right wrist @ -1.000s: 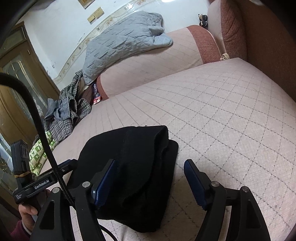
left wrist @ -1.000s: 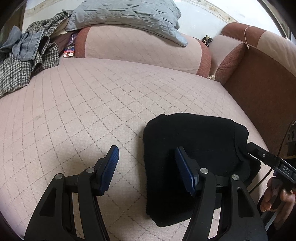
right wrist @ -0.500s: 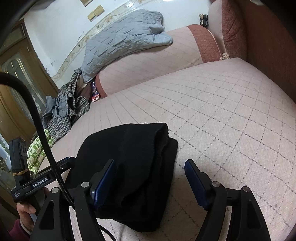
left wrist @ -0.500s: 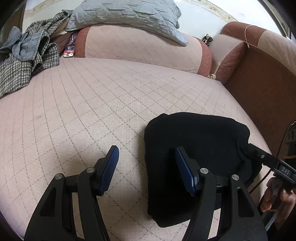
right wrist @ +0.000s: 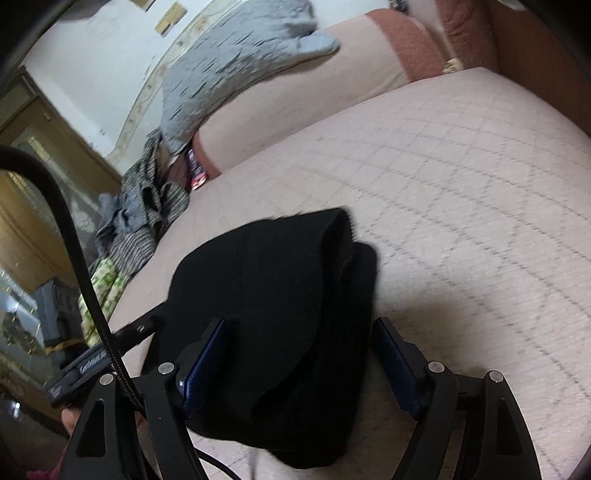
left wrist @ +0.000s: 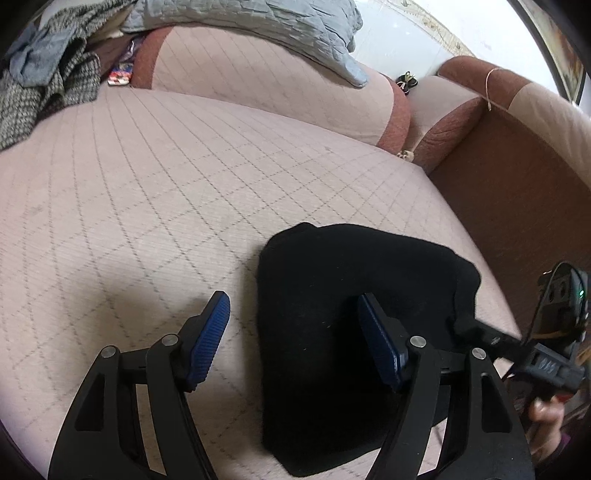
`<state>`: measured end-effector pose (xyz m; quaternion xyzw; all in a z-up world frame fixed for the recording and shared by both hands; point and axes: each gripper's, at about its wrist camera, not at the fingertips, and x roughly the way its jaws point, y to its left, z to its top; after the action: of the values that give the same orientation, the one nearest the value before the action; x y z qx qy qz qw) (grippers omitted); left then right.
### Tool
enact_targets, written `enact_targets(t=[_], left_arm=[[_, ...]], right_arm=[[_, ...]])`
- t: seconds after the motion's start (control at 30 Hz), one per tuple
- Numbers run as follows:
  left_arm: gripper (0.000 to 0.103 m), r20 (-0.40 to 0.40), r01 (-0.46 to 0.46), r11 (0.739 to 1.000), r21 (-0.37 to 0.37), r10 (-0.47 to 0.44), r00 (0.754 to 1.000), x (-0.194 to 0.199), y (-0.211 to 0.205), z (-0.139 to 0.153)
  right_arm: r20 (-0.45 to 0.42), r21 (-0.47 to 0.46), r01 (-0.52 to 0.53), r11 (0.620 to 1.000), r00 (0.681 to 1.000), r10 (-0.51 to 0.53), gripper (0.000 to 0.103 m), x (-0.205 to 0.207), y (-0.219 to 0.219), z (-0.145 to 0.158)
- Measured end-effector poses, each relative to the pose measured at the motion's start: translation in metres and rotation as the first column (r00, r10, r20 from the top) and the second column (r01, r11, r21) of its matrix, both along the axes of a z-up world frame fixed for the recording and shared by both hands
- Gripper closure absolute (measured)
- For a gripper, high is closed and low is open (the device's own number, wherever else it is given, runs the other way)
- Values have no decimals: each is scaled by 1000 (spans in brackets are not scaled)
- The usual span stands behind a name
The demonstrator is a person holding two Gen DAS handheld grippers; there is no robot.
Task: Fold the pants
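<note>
**Now Releasing: Final Fold Check on the Pants**

Presently the black pants [left wrist: 354, 325] are lying as a compact, layered bundle on the pink quilted sofa seat [left wrist: 155, 206], near its front edge and well apart from the back cushions. The fold is appearing complete or nearly so; the step in hand is judged to be the release and inspection of the finished bundle.

The left claw [left wrist: 293, 338] is standing wide, and its jaws have just been opening. One blue pad is hovering over the bare seat, the other over the dark cloth; the left edge of the bundle is lying between them, but neither pad is pressing on it. The right claw [right wrist: 303, 363] is likewise standing wide, its jaws having just been opening, with the right side of the bundle between the pads and no grip showing. The right wrist view is blurring, so fine contact is not being resolved there.

The top layer is bulging and sitting slightly off the layer beneath. The next move is therefore calling for either a clean withdrawal of both claws without snagging the cloth, or a light press to flatten that raised layer.

A grey quilted blanket [left wrist: 258, 22] and a heap of checked clothing [left wrist: 40, 96] are lying at the far end, clear of the work.
</note>
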<state>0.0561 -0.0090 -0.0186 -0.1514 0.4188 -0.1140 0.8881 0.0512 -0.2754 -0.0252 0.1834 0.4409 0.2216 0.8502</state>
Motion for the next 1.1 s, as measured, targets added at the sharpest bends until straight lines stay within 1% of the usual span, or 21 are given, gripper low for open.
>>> enact_targets(t=[0.07,0.1,0.13,0.23,0.27,0.33,0.43,0.53,0.57,0.6,0.63,0.67,0.7,0.73,0.77,0.83,0.9,1.0,1.1], left_arm=[[30,-10,6,999,-33,-6,1000,2,-1,-4],[29,-17,8,999,-46,-9,1000,4,-1,-6],[25,-25,10,998,-63,-12,1000,5,-1,-7],[25,-41,28,994,-102,-32,999,8,-4,-10],[25,-45,32,994,-108,-37,998,9,-6,-12],[25,-54,34,996,-88,-39,998,10,-10,-15],[25,-56,39,996,-82,-43,998,10,-12,-13],[25,-61,39,996,-84,-44,997,10,-12,-13],[25,-59,39,996,-75,-43,997,9,-13,-13],[26,-55,41,997,-65,-45,997,8,-13,-12],[33,-48,48,997,-56,-51,998,9,-14,-12],[36,-38,57,997,-44,-59,998,7,-17,-10],[40,-24,61,998,-27,-61,998,4,-19,-9],[47,-9,64,998,-13,-64,998,1,-21,-5],[55,0,66,998,-8,-66,998,0,-21,-3],[64,31,76,997,-4,-76,997,-4,-17,11],[65,64,68,998,-5,-68,996,-8,-12,24],[66,117,50,998,34,-53,992,-8,-4,45],[66,143,25,999,49,-32,989,5,13,61]], right_arm=[[4,-27,-9,1000,1000,9,23,0,4,0],[2,-22,-10,1000,1000,10,23,1,4,0],[-3,-12,-9,1000,1000,9,23,1,3,-1],[-5,1,-5,1000,1000,5,23,1,0,-3],[-1,-5,-6,1000,1000,6,23,2,2,-3],[4,-16,-14,1000,1000,14,21,2,4,-3],[7,-11,-13,1000,1000,13,22,2,3,-3],[8,-15,2,1000,1000,-1,31,1,1,-3],[10,-21,0,1000,1000,1,32,1,1,-3],[15,-29,-5,1000,1000,5,37,0,2,-2],[23,-40,-10,999,1000,11,42,0,3,-1],[35,-53,-15,998,999,17,45,-1,6,1],[50,-68,-19,998,999,22,50,-4,8,4],[60,-76,-19,997,998,24,55,-5,10,7],[71,-81,-17,997,997,23,58,-7,10,10],[96,-80,-17,997,995,25,63,-10,11,21],[116,-83,-28,996,993,37,64,-9,16,30],[133,-51,-47,998,990,53,64,1,25,44],[159,-34,-63,997,985,68,64,19,43,56]])
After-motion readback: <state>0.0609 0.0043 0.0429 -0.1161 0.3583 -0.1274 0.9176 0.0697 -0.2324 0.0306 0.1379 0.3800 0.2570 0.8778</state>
